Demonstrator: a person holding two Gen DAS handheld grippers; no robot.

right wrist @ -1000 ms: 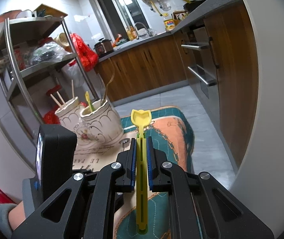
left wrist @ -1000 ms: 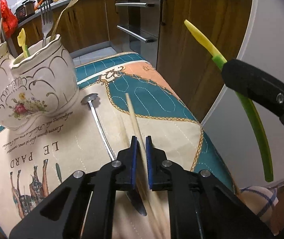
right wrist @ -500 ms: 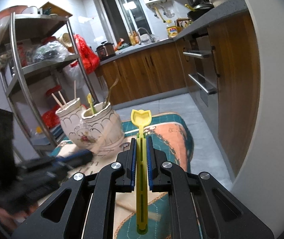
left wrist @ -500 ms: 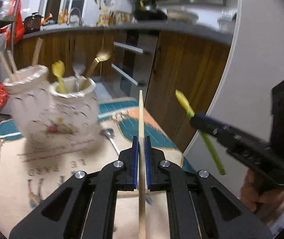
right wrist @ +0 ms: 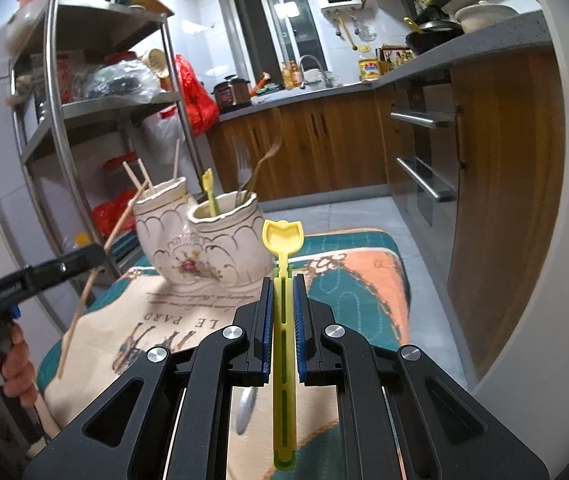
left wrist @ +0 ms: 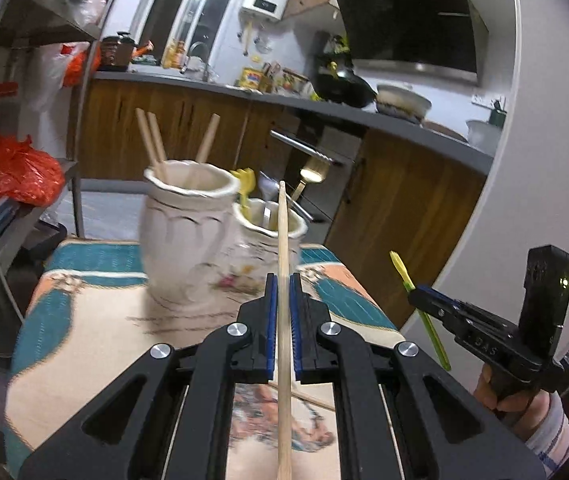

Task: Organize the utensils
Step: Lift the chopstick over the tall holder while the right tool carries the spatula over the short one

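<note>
Right now my left gripper (left wrist: 282, 312) has its jaws clamped on a wooden chopstick (left wrist: 283, 264), my right gripper (right wrist: 283, 312) clamps a yellow spoon (right wrist: 283, 240).

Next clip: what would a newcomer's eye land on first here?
Each claw is shut on a utensil held up over the table: the left claw grips a wooden chopstick, the right claw a yellow-green plastic spoon. Behind them, two ornate white ceramic holders stand on the patterned cloth, already bristling with chopsticks, a fork and another yellow spoon.
</note>
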